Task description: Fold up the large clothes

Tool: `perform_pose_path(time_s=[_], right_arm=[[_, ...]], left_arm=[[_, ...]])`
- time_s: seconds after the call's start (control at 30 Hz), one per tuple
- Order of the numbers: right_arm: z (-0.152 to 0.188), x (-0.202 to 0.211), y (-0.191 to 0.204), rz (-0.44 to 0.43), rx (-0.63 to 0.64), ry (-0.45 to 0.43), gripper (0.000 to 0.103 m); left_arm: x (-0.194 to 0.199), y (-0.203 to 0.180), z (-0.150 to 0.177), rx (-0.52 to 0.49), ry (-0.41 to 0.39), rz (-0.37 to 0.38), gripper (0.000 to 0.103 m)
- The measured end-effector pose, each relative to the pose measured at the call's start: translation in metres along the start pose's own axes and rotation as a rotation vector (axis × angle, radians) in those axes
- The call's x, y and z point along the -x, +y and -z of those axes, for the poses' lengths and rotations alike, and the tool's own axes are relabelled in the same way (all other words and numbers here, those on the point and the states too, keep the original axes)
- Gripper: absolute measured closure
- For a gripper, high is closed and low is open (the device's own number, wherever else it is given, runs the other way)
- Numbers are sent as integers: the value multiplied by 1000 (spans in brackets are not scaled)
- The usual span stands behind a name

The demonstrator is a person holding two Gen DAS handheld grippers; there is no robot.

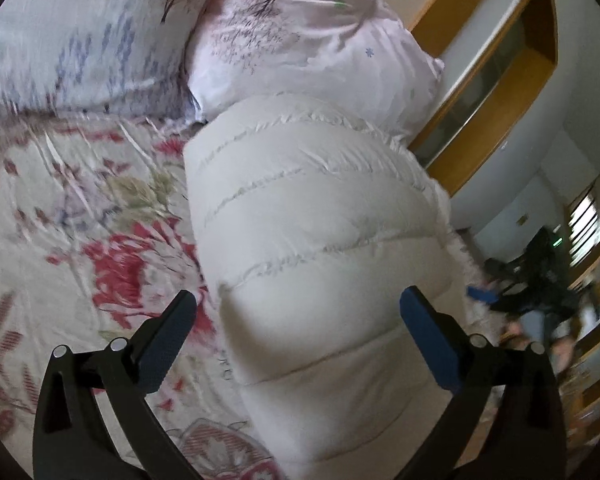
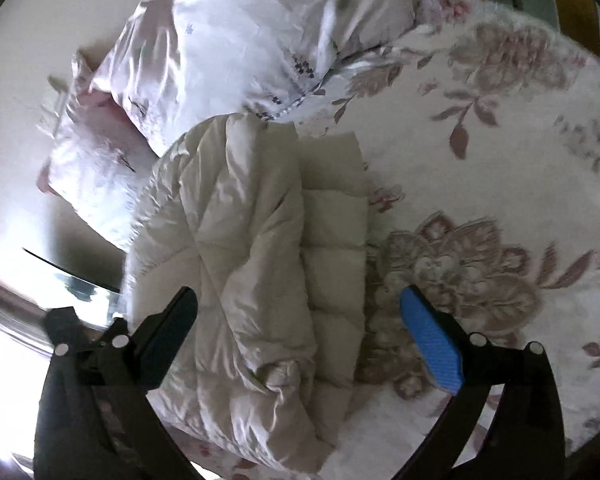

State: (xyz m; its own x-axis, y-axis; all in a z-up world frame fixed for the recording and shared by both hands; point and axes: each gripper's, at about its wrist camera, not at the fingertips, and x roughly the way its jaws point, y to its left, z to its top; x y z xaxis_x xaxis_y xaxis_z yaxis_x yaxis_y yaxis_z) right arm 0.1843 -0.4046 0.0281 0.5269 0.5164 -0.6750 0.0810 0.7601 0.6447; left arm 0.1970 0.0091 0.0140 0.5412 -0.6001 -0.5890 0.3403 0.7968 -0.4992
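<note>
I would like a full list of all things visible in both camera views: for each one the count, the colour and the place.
puffer jacket: one, cream white, quilted, folded into a bundle on the bed, just ahead of both claws
bedsheet: one, white with pink and red flowers, under the jacket
pillows: two, pale pink and white with small flower print, at the head of the bed behind the jacket
wooden frame: one, yellow-brown, on the white wall beside the bed
dark objects: blurred, on the floor beyond the bed; cannot identify
left claw: one, black with blue pad, open, holds nothing
right claw: one, black with blue pad, open, holds nothing
</note>
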Motion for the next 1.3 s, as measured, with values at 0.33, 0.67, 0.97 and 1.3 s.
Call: perform_pose_path(time_s=[0.33,0.67,0.97,1.3], right_arm=[[-11,-31,-17,-98,-87,103,2],[-24,-74,-13,-136,-53,252,2],[-21,-100,10,-238,27,345,2],[-11,-114,24,-350,43,365,29]], left_arm=[[-19,20,-6,150,76,155,1],[-38,30,-11,172,131,180,2],[-49,41,-11,219,164,228,10],[-47,46,-7,256,156,275,29]])
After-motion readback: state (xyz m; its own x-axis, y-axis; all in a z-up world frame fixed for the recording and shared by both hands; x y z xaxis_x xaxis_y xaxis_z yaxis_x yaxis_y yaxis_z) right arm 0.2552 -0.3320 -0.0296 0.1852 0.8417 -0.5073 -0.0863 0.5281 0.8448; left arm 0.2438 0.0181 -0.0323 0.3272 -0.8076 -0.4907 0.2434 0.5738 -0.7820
